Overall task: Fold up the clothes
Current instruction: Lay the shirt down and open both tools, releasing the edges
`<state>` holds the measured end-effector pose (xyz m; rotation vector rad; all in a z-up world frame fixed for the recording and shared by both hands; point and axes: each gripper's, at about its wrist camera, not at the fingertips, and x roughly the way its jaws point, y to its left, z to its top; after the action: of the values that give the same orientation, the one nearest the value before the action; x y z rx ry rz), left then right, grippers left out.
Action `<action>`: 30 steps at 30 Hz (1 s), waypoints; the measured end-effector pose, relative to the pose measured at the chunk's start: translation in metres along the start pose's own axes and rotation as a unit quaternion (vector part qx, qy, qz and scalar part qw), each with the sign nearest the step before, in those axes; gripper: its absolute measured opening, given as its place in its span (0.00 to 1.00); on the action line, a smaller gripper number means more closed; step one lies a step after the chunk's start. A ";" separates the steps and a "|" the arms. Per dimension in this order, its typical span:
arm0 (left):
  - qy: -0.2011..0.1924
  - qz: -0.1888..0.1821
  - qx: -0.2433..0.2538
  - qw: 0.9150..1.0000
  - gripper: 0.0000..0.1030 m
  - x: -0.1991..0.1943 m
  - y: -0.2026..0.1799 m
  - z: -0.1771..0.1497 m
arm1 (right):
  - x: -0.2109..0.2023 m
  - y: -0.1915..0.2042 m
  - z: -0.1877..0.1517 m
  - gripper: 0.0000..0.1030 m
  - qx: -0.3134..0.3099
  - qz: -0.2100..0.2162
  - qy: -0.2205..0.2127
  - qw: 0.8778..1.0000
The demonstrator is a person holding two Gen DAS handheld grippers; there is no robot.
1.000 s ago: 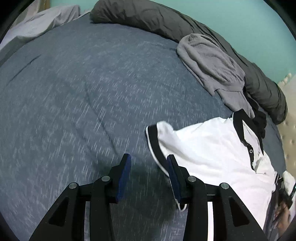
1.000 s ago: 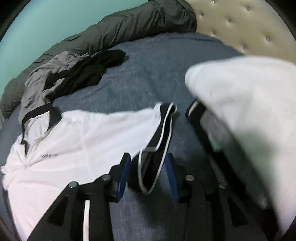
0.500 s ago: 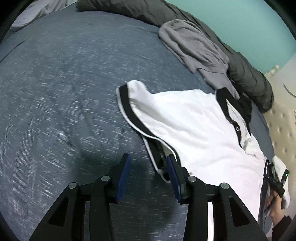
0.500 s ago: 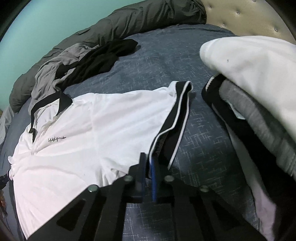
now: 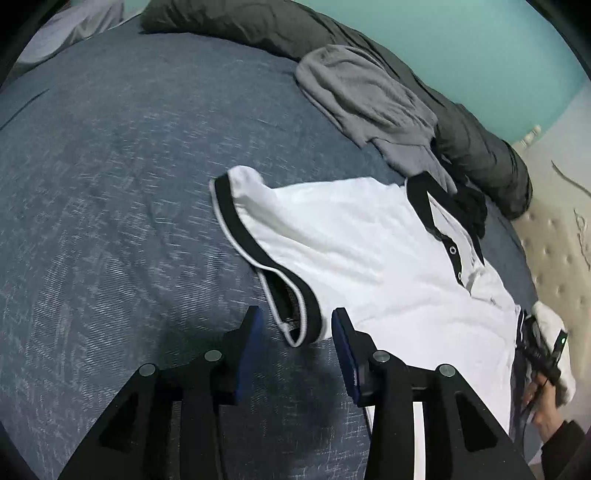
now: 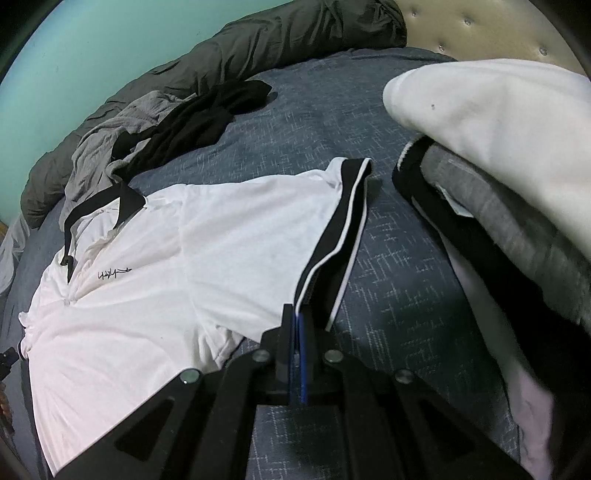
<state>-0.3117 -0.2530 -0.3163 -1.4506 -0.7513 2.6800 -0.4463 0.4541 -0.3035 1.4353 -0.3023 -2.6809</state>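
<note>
The white polo [image 5: 369,258] lies face-up and spread on the bed [image 5: 110,184], its right sleeve cuff [image 6: 332,236] clamped in the right gripper [image 6: 297,325] while the left gripper [image 5: 297,328] gapes around the left cuff [image 5: 295,314], so closing there looks next before folding the sleeves inward.

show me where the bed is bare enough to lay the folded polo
Widest bare bedspread lies left of the polo shirt, below the dark duvet. A narrower strip runs between sleeve and clothes stack. The grey garment crowds the collar end.
</note>
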 end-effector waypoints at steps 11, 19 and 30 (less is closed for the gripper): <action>-0.007 0.027 0.005 1.000 0.01 -0.004 0.018 -0.007 | -0.006 -0.009 0.002 0.01 0.001 -0.001 -0.004 1.000; -0.004 0.041 -0.013 0.999 0.01 -0.009 0.040 -0.003 | -0.006 -0.018 -0.001 0.01 -0.010 -0.030 -0.002 1.000; 0.011 0.045 0.005 0.999 0.02 0.006 0.033 -0.007 | 0.000 -0.021 -0.003 0.02 -0.006 -0.043 0.009 0.999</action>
<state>-0.3023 -0.2782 -0.3379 -1.5452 -0.6876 2.7238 -0.4435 0.4748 -0.3093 1.5024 -0.2279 -2.7291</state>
